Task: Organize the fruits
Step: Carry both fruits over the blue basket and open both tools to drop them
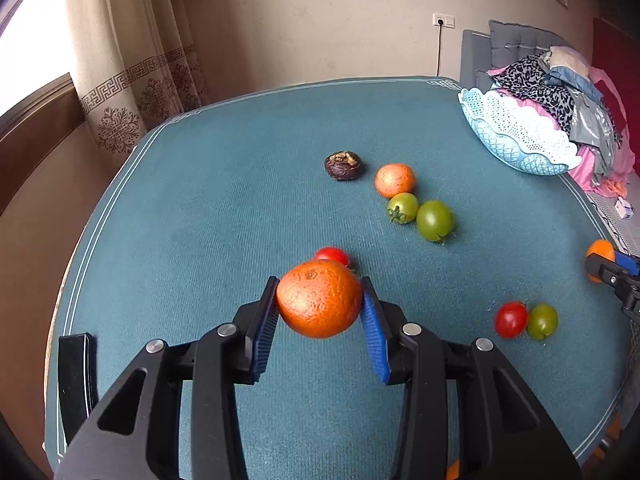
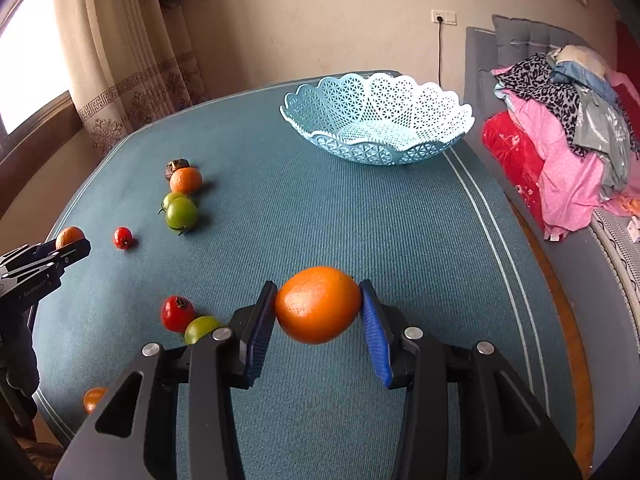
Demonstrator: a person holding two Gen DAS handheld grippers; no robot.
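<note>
My left gripper [image 1: 320, 296] is shut on an orange [image 1: 319, 304] and holds it above the teal table. My right gripper [image 2: 318, 300] is shut on another orange [image 2: 318, 304], in front of the light blue basket [image 2: 380, 152], which holds no fruit. On the table lie a third orange [image 1: 395, 180], a dark brown fruit [image 1: 344, 165], two green tomatoes [image 1: 434, 220], a red tomato [image 1: 332, 255] behind my left orange, and a red and green tomato pair [image 1: 524, 320]. The right gripper shows at the right edge of the left wrist view [image 1: 600, 266].
The teal table [image 1: 200, 240] has a white-lined border. A sofa piled with clothes [image 2: 568, 128] stands to the right. Curtains [image 2: 132, 60] and a window are at the back left. A small orange [image 2: 94, 399] lies near the table's front left edge.
</note>
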